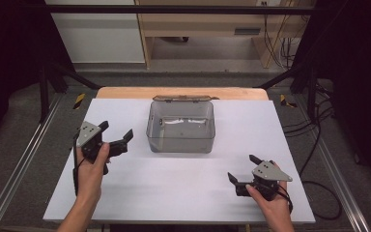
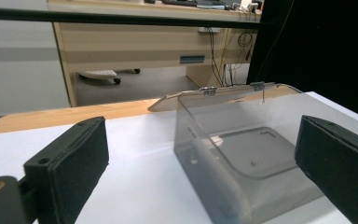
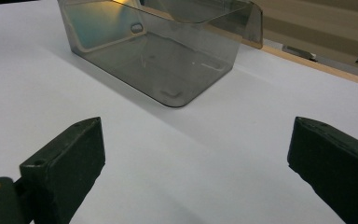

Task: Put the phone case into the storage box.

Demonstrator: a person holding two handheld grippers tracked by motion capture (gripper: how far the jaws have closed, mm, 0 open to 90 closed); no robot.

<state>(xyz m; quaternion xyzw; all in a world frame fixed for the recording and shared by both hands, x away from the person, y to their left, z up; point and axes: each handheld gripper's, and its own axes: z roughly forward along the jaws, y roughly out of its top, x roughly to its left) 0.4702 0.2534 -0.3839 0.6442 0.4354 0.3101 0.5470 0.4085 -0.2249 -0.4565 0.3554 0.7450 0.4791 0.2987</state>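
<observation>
1. The desk (image 1: pixel 140 193) is a white sheet over wood, with a grey floor around it and a wooden cabinet (image 1: pixel 203 29) behind.
2. A smoky clear box (image 1: pixel 181 126) sits mid-desk, lid hinged back.
3. Left hand-held gripper (image 1: pixel 116 133) – jaws spread, just beside the box.
4. Right hand-held gripper (image 1: pixel 243 169) – jaws spread, nearer the front edge, well apart from the box.

1. I can read no text, number or brand anywhere on my feeds.
2. The grey plate (image 2: pixel 192 59) on the wooden desk beyond the counter looks like a label, but it is too blurred to read.
3. The yellow-and-black hazard stripes (image 1: pixel 79 100) on the floor are a marking without words.
</observation>
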